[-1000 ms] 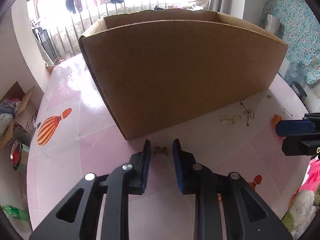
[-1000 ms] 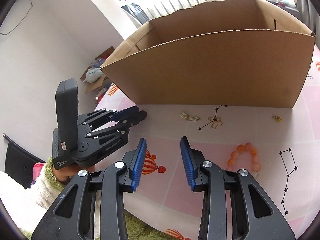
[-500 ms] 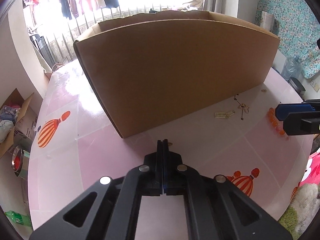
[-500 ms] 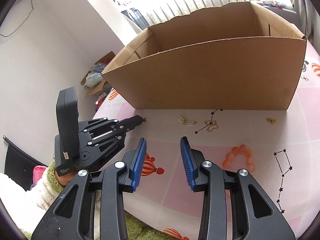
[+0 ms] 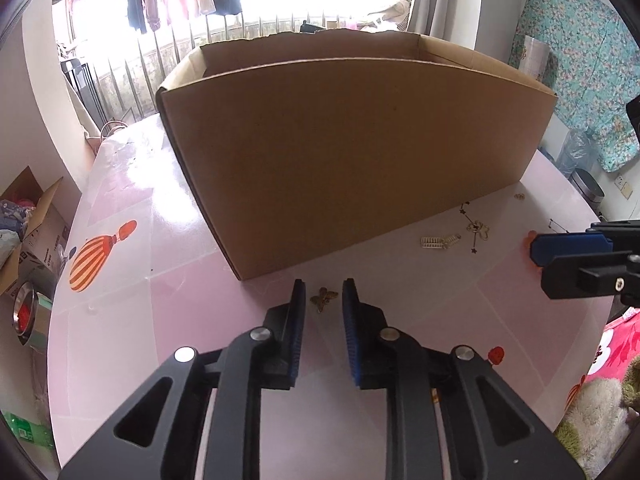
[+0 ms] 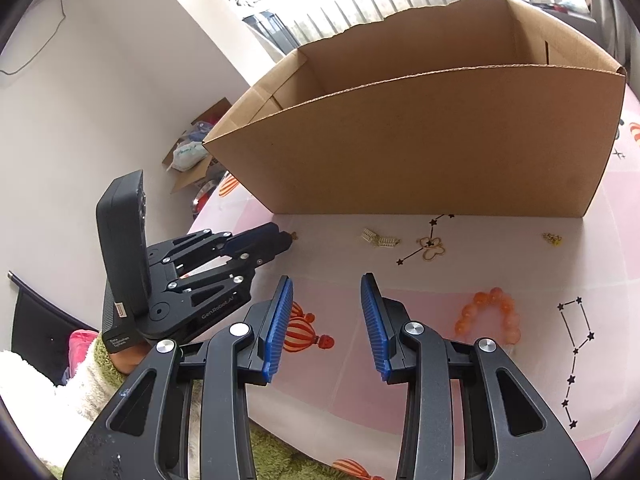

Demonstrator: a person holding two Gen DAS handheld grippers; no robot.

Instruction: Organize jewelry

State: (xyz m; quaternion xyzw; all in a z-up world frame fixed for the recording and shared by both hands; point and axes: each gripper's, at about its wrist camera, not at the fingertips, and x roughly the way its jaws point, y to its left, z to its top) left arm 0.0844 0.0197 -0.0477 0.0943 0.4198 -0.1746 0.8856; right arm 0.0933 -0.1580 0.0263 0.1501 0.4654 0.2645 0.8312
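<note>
Near the left front corner of the cardboard box (image 5: 352,160), on the pink table (image 5: 120,312), we are holding our left gripper (image 5: 323,300) with its jaws parted around a small gold butterfly charm (image 5: 323,299), which is lying flat between the pads, seemingly untouched. We are probably straddling it so that one squeeze can pinch it for the box. Our right gripper (image 6: 326,312) is hovering open and empty over the table's near edge, short of the orange bead bracelet (image 6: 490,314). Other pieces are lying along the box's front wall: a gold clasp (image 6: 380,239), a looped pendant (image 6: 431,249) and a tiny gold stud (image 6: 552,238). We cannot see the box floor, and the charm's detail is too small to make out.
</note>
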